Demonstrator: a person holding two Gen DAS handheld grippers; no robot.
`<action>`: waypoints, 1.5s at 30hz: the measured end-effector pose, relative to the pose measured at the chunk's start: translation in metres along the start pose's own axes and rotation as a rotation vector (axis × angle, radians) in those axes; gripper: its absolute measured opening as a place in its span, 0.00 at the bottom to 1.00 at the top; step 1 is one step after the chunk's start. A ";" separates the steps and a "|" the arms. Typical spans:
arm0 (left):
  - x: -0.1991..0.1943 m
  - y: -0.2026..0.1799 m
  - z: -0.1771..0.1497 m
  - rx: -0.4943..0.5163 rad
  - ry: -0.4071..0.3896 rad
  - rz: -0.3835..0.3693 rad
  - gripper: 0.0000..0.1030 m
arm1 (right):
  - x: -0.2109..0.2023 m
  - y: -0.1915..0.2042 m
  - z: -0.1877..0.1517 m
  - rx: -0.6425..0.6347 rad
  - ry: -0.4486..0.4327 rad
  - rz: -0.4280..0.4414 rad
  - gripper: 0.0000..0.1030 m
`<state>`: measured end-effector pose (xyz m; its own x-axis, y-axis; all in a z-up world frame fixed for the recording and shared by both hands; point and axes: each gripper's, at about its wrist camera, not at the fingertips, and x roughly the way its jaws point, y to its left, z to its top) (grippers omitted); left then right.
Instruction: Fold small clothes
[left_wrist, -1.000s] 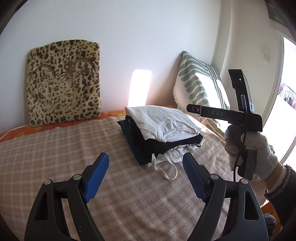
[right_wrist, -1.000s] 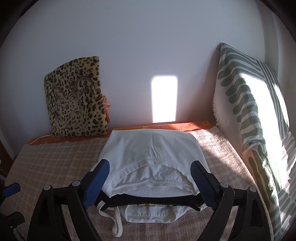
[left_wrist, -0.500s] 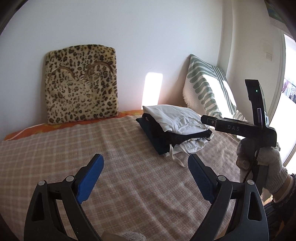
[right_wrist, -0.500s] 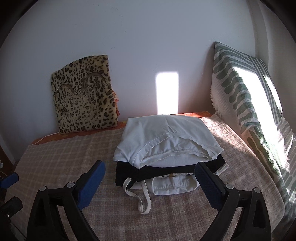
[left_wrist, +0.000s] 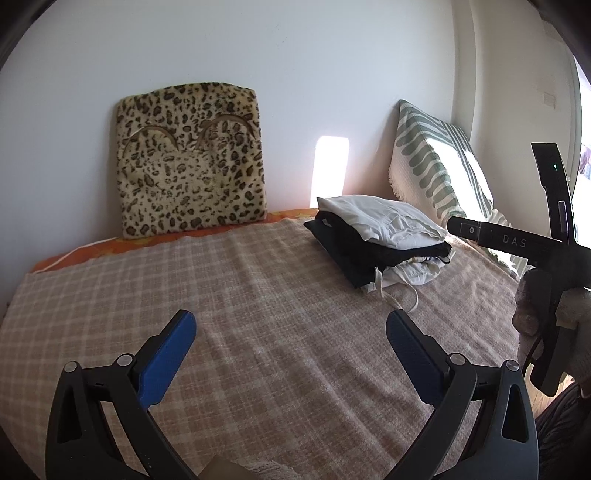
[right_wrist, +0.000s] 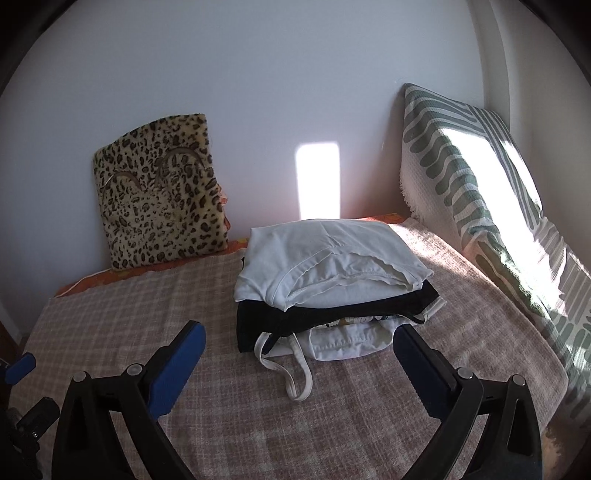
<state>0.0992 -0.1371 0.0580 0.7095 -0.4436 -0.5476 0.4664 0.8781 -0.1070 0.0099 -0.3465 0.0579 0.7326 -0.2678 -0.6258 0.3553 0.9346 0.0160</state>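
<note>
While lying folded on the checked blanket (right_wrist: 332, 413), stack of clothes (right_wrist: 332, 280) sitting near the striped pillow (right_wrist: 461, 177), white top uppermost, a strap trailing forward. Left gripper (left_wrist: 291, 350) and right gripper (right_wrist: 301, 360) both hanging spread wide, jaws having just been opening, pinching nothing, apart from the stack.

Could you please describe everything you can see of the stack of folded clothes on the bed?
The stack of folded clothes rests on the checked blanket, near the striped pillow. A white garment lies on top, a black one beneath, another white piece at the bottom, its loose straps trailing forward. Nothing grips it.
</note>
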 end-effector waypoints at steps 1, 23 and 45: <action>0.001 0.001 -0.001 0.000 0.000 0.007 1.00 | -0.001 -0.001 -0.003 0.006 -0.005 -0.003 1.00; 0.022 0.007 -0.028 0.048 0.119 0.056 1.00 | 0.028 -0.007 -0.030 0.013 0.017 -0.082 1.00; 0.022 0.014 -0.032 0.042 0.143 0.054 1.00 | 0.029 -0.003 -0.027 0.024 0.004 -0.090 1.00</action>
<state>0.1042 -0.1291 0.0183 0.6533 -0.3631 -0.6643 0.4534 0.8904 -0.0407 0.0144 -0.3512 0.0188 0.6947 -0.3495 -0.6287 0.4334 0.9009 -0.0219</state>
